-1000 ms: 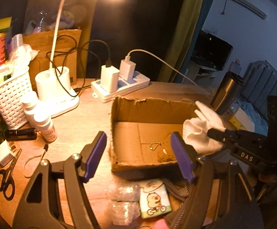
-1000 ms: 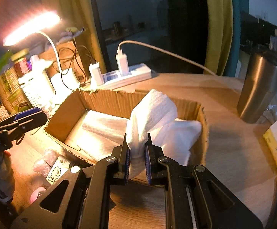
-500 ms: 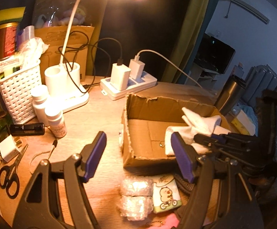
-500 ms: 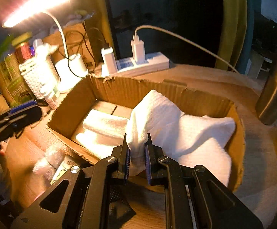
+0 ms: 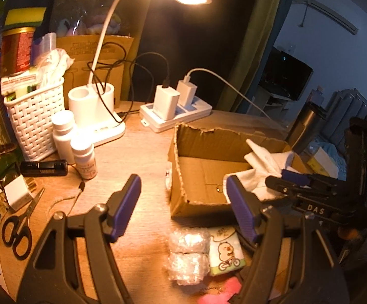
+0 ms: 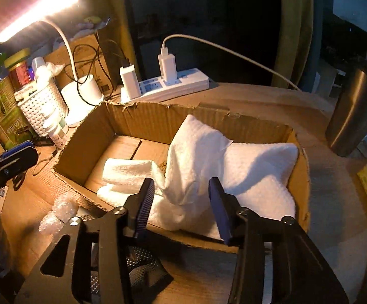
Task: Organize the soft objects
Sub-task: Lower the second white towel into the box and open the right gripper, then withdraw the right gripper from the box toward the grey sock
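A white towel (image 6: pixel 224 174) lies bunched in the open cardboard box (image 6: pixel 142 122), draped over its near wall. It also shows in the left wrist view (image 5: pixel 267 162), in the box (image 5: pixel 196 202). My right gripper (image 6: pixel 182 202) is open, its fingers either side of the towel's raised fold, not gripping it. My left gripper (image 5: pixel 183 207) is open and empty above the table, left of the box. Two bubble-wrap bundles (image 5: pixel 187 250), a cartoon tissue pack (image 5: pixel 225 250) and something pink (image 5: pixel 221 293) lie in front of the box.
A desk lamp base (image 5: pixel 94 111), white basket (image 5: pixel 35 116), two white bottles (image 5: pixel 82 157), scissors (image 5: pixel 18 228) and a black battery holder (image 5: pixel 44 168) stand at left. A power strip (image 5: pixel 175 114) sits behind the box. A steel tumbler (image 6: pixel 353 116) stands at right.
My right gripper lowered the towel into the box and opened, letting it go. The left gripper's view shifted so the box sits further right.
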`<state>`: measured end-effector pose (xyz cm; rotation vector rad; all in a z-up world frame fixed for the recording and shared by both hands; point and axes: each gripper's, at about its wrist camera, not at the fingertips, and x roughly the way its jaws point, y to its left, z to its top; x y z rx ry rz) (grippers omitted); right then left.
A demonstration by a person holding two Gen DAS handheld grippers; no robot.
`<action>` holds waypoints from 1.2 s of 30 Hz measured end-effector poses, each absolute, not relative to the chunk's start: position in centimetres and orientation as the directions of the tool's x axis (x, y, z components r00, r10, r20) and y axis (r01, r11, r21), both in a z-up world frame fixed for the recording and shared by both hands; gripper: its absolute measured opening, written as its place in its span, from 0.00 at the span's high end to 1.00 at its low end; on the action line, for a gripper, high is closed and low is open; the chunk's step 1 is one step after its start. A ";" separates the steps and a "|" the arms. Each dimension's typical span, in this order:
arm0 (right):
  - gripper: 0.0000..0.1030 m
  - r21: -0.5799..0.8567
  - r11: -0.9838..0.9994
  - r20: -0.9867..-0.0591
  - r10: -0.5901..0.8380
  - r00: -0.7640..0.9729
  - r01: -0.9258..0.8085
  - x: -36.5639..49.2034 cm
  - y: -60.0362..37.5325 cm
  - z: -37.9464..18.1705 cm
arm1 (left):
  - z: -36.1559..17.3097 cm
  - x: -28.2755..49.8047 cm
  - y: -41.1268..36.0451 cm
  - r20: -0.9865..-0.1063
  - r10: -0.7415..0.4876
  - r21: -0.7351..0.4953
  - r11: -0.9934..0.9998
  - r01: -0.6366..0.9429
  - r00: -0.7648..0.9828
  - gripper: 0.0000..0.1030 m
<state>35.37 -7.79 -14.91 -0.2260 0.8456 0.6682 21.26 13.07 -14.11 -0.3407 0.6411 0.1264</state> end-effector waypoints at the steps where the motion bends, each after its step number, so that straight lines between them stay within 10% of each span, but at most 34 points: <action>1: 0.52 0.072 0.776 -0.749 0.457 0.480 -0.626 35.2 -8.0 -14.7 | -14.1 21.1 13.0 -0.604 0.012 -0.271 0.937 -0.219 0.797 0.31; 36: 0.41 0.078 0.748 -0.700 0.511 0.498 -0.659 26.9 -10.3 -13.2 | -16.1 14.2 10.8 -0.610 -0.010 -0.271 0.942 -0.196 0.792 0.31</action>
